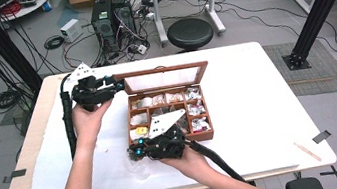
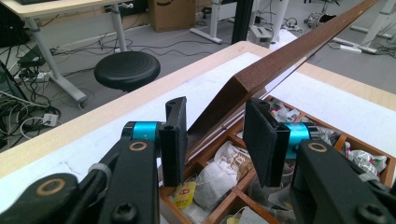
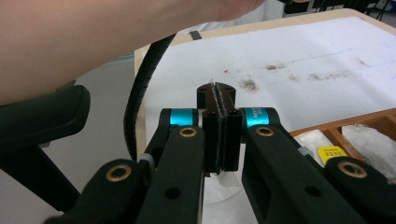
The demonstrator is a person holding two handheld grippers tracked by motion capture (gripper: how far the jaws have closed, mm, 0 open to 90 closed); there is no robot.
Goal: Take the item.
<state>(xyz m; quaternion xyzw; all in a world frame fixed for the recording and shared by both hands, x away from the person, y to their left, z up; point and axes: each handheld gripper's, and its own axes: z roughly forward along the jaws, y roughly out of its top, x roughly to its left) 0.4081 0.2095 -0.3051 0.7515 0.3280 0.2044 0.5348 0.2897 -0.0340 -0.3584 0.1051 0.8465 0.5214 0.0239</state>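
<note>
Fingers of the left gripper stand apart around the corner of the wooden box's raised lid, not clamping it. Right gripper fingers are pressed together on a thin clear wrapper, beside the box of tea bags on the counter.

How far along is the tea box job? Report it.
Done: the wooden box has its lid open. In hand: left gripper, jaws open, straddles the lid's corner; right gripper is shut on a thin clear wrapper beside the box. Left, probably: closing the lid.
</note>
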